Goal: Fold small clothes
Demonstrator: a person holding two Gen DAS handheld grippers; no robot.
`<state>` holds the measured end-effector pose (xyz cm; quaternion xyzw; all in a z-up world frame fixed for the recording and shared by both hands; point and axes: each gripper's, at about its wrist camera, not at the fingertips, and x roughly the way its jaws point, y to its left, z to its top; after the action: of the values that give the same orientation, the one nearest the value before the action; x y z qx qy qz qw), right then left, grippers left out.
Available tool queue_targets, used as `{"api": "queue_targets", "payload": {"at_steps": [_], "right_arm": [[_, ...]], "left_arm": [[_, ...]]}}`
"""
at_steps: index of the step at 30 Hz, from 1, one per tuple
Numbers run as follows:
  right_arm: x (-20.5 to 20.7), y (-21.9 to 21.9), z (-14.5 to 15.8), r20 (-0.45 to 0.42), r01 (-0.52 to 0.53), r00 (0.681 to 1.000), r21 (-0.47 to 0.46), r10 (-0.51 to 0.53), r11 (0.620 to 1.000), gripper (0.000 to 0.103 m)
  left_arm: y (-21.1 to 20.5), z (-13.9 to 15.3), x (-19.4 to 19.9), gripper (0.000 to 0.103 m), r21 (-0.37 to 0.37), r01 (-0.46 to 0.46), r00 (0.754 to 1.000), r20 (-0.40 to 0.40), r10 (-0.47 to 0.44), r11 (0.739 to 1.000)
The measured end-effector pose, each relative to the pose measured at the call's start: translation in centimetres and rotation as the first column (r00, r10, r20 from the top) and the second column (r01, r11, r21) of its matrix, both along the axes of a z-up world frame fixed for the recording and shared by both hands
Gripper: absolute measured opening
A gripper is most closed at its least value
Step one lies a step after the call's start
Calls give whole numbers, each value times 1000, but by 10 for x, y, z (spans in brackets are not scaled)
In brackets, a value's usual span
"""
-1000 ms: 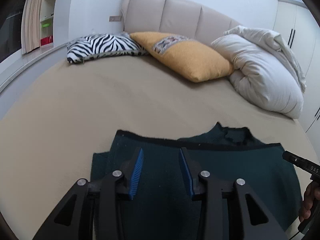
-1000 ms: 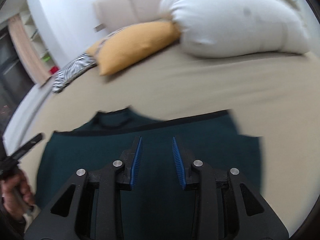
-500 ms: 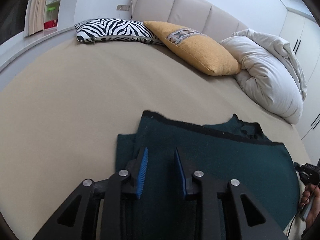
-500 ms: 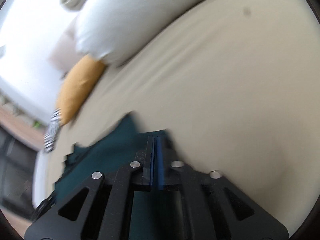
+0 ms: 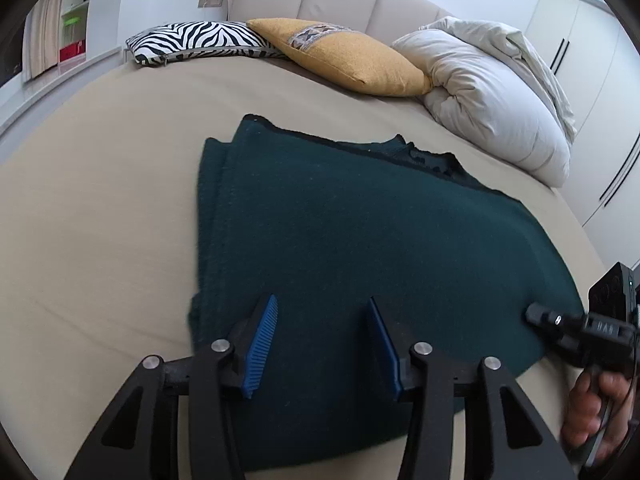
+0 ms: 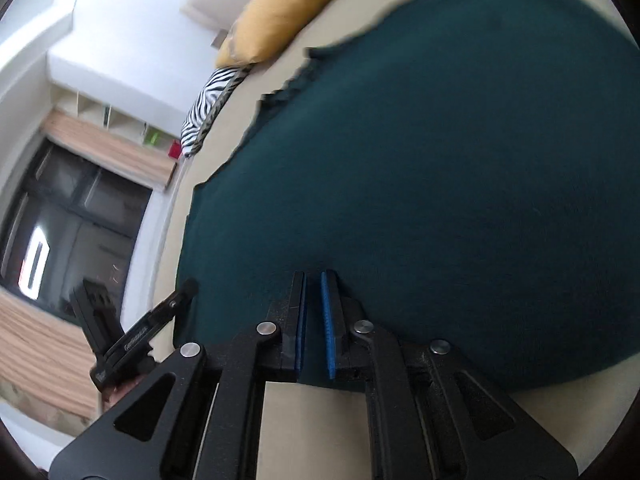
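A dark green knitted garment [image 5: 360,240] lies folded flat on the beige bed [image 5: 100,200], neckline toward the pillows. My left gripper [image 5: 322,308] hovers over its near left part. Its jaws are opening, with only cloth surface below and nothing between the pads. My right gripper [image 6: 314,280] is shut and rolled to one side, its tips at the garment's [image 6: 440,160] near edge. Whether cloth is pinched between them I cannot tell. In the left wrist view the right gripper [image 5: 534,314] touches the garment's right border, held by a hand [image 5: 592,412]. The left gripper [image 6: 186,290] shows in the right wrist view.
At the headboard lie a zebra pillow [image 5: 192,40], a yellow cushion [image 5: 348,60] and a bunched white duvet [image 5: 488,96]. White wardrobe doors [image 5: 580,40] stand to the right. Bare beige sheet spreads left of the garment. A dark window [image 6: 72,232] is beyond the bed.
The left gripper pulled back toward the garment's near left side, narrowing then widening its jaws. The right gripper closed, rolled and dropped to the garment's near edge.
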<state>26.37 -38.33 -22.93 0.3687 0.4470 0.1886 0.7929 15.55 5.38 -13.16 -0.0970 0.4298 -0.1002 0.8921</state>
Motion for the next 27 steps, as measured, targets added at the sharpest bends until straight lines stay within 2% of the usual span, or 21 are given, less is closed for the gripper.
{"api": "queue_targets", "payload": {"at_steps": [1,2,3,4,6,8,10,11,12,13,16,17,20,22,25,26,27], "right_arm": [[-3,-10,-3,10,21,1000,37,-21,999,0],[-12,-29,-4,12,84,996,42,-85,996,0],[-18,-44,-2,16,129,991,40,-130,991,0],[-24,-59,-1,22,173,985,29,-174,984,0],[-44,-95,3,30,288,957,-23,-287,957,0],[-65,-123,11,28,376,927,-49,-375,925,4],[-81,-130,24,33,434,901,-122,-433,893,10],[-90,-127,34,46,440,898,-129,-438,889,11],[-93,-121,41,57,432,902,-121,-428,894,11],[-91,-112,48,70,412,911,-112,-406,904,11],[-75,-46,70,119,262,961,-105,-249,959,11],[-74,-37,75,125,207,973,-110,-193,972,11],[-47,30,72,133,45,991,-119,-29,992,16],[-33,49,60,110,0,994,-118,13,993,17],[-18,50,17,-15,-21,1000,-128,19,992,21],[-16,51,6,-17,-13,1000,-87,12,996,20],[-19,46,8,-5,-4,1000,-69,3,998,21]], "left_arm": [[4,-1,-3,48,-3,4,1000,-1,-4,1000],[9,-3,-6,46,-14,7,1000,-3,-7,1000],[14,-6,-7,39,-26,5,1000,-5,-5,1000],[20,-8,-9,33,-44,-1,1000,-11,1,999],[32,-8,-14,27,-81,-23,999,-31,21,996],[42,-4,-22,27,-100,-47,998,-34,44,994],[49,2,-33,29,-115,-64,998,-27,62,991],[53,7,-37,33,-116,-79,997,-16,78,990],[56,12,-44,49,-105,-109,994,-3,109,989],[61,16,-49,59,-113,-129,991,14,132,985],[73,17,-48,60,-156,-155,988,1,157,976],[76,14,-44,60,-170,-162,987,-15,162,972],[83,5,-31,60,-204,-169,985,-58,161,964],[83,-2,-20,63,-234,-163,986,-84,147,958],[80,-10,-5,67,-255,-151,985,-119,124,955],[80,-7,-2,68,-259,-149,986,-116,123,954],[81,-5,1,68,-272,-143,987,-114,116,952]]}}
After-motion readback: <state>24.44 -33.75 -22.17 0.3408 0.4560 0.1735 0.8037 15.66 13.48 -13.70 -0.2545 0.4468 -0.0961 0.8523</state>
